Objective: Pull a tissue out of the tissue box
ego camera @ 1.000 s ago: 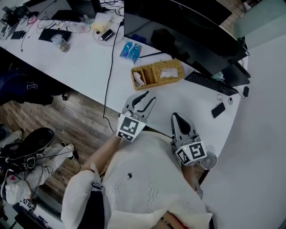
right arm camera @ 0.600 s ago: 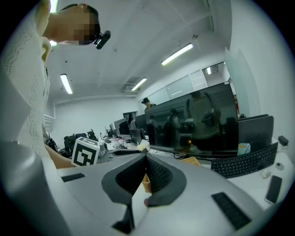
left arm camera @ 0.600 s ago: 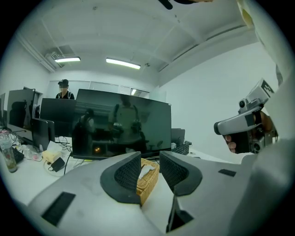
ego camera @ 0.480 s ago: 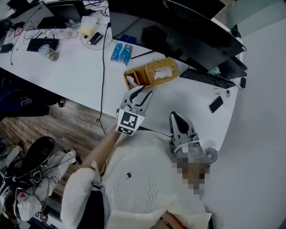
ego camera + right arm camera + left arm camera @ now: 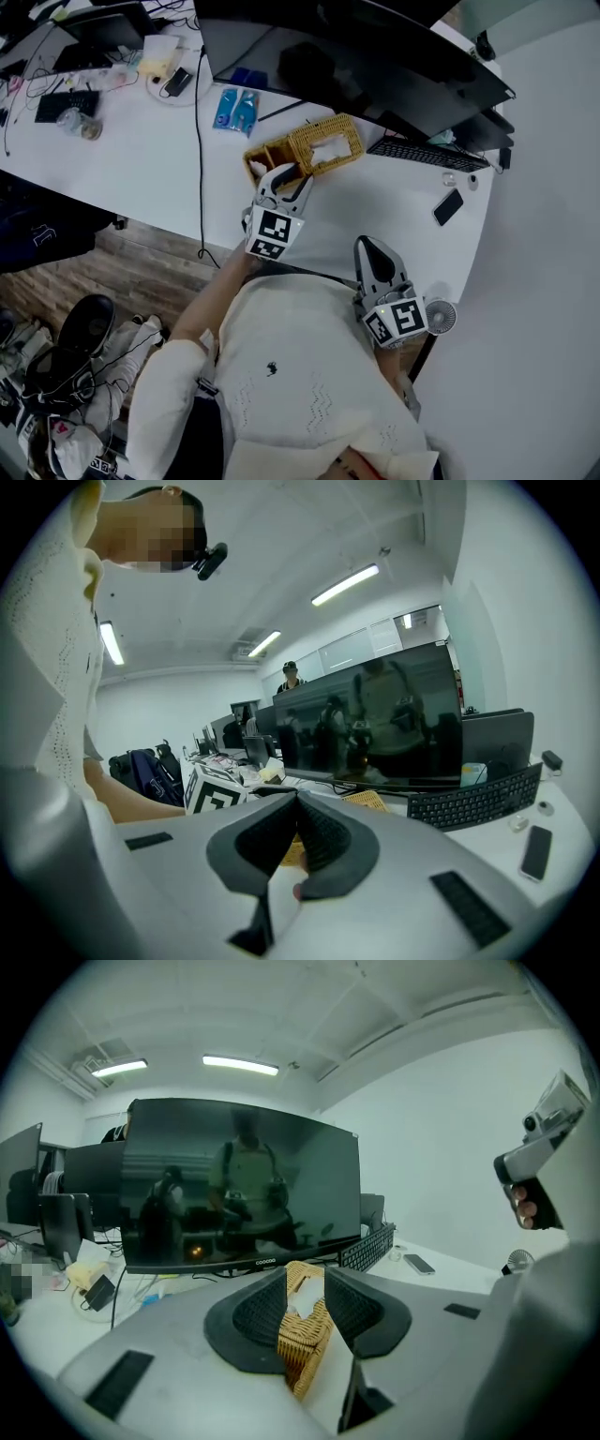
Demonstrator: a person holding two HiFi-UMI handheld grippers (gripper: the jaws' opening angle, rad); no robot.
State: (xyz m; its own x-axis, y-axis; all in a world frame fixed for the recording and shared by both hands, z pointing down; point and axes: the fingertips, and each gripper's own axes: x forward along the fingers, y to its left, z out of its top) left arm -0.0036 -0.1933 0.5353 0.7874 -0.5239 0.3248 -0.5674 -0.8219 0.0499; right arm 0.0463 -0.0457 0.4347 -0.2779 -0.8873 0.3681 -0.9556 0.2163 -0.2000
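A wicker tissue box (image 5: pixel 323 141) stands on the white table (image 5: pixel 141 159) in front of the monitor, with a white tissue (image 5: pixel 327 150) poking out of its top slot. My left gripper (image 5: pixel 284 179) is open, its tips at the near left end of the box. In the left gripper view the box (image 5: pixel 302 1346) and its tissue (image 5: pixel 302 1302) show between the open jaws of the left gripper (image 5: pixel 305 1281). My right gripper (image 5: pixel 368 247) is shut and empty, held back over the table's near edge. In its own view the right gripper (image 5: pixel 294 800) has its tips touching.
A large curved monitor (image 5: pixel 375 47) stands behind the box. A keyboard (image 5: pixel 427 155) and a phone (image 5: pixel 447 206) lie to the right, blue packets (image 5: pixel 234 111) and a black cable (image 5: pixel 199 141) to the left. A small fan (image 5: pixel 439 316) sits by the right gripper.
My left gripper has moved forward across the table until its open tips reach the wicker box. The right gripper has stayed close to the body, still shut.
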